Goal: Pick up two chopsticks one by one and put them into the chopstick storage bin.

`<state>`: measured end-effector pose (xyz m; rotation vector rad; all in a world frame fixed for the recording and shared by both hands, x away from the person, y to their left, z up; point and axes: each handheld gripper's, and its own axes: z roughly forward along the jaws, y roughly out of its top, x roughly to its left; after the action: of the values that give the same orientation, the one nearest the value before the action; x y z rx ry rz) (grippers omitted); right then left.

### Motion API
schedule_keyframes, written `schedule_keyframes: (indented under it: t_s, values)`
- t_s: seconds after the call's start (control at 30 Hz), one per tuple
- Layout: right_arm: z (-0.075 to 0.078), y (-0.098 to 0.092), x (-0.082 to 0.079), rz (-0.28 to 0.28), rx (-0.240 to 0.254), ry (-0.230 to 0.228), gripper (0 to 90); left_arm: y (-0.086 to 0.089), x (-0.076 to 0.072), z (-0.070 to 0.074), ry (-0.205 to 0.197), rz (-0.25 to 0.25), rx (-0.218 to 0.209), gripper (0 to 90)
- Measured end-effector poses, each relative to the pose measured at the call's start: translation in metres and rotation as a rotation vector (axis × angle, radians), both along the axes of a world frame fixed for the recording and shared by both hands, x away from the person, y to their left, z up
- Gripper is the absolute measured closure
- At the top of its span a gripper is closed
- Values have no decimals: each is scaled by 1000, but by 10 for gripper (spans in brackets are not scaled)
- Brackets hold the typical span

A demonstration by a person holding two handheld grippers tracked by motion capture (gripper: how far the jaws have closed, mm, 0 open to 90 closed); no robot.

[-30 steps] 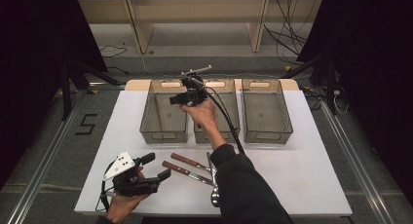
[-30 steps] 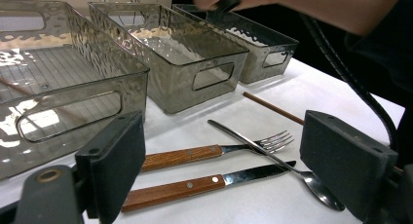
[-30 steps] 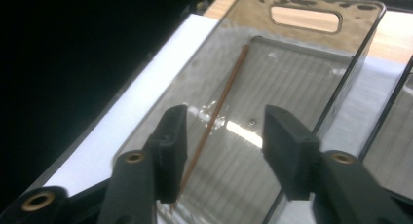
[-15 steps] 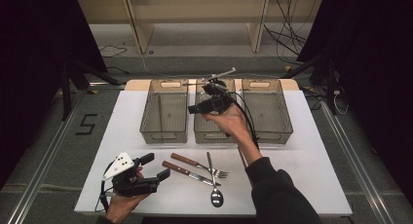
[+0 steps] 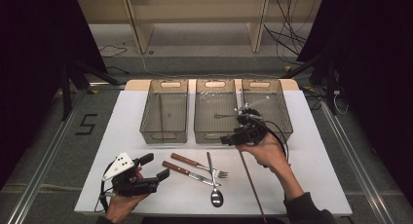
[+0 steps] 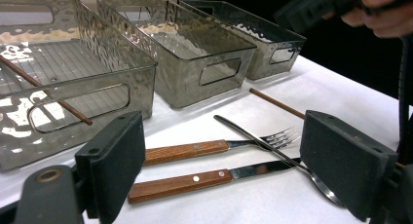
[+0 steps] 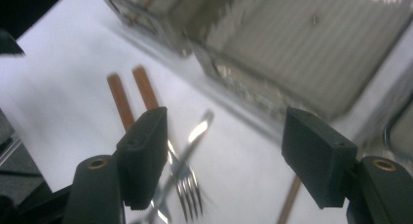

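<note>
Left gripper rests low at the near left of the white table, jaws spread wide with nothing between them. Seen along those jaws in the left gripper view, the nearest items are the wood-handled knife and, just beyond it, the wood-handled fork, lying roughly parallel. A spoon crosses over both at their metal ends. Past the spoon lies a brown chopstick on the bare cloth.

Beyond the cutlery stand three clear bins in a row. The bin nearest this gripper holds a second chopstick, leaning inside it. The middle bin and the far bin follow behind it.

Right gripper is held above the table just in front of the middle bin, well apart from the left one. Its jaws have just been opening and stand spread, holding nothing. In the blurred right gripper view, the fork lies directly below and between the jaws, with the two wooden handles running off beyond the jaw at the left of that view. The loose chopstick lies beside the other jaw. Farther on are the bin walls.

In the high view a thin metal piece lies in the middle bin; what it is cannot be made out.
</note>
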<state>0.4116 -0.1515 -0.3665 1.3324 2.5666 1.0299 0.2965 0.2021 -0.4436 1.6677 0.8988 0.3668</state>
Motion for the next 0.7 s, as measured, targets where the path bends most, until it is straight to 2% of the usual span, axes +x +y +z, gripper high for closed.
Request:
schedule_keyframes:
  t_s: [0.17,0.2,0.4,0.47,0.63,0.7]
  values:
    - [-20,-18,-14,-19,-38,45,352,1,0,0,2,5,-1,162]
    - [-28,-24,-19,-30,-63,63,361,1,0,0,3,6,-2,162]
    - [-44,-37,-32,-55,-109,96,388,1,0,0,2,5,-1,162]
    - [-46,-39,-34,-61,-115,101,392,1,0,0,2,5,-1,162]
    - [-54,-39,-41,-67,-175,128,416,1,0,0,0,5,-1,162]
    - [-60,-39,-43,-58,-189,161,438,1,0,0,0,5,-2,162]
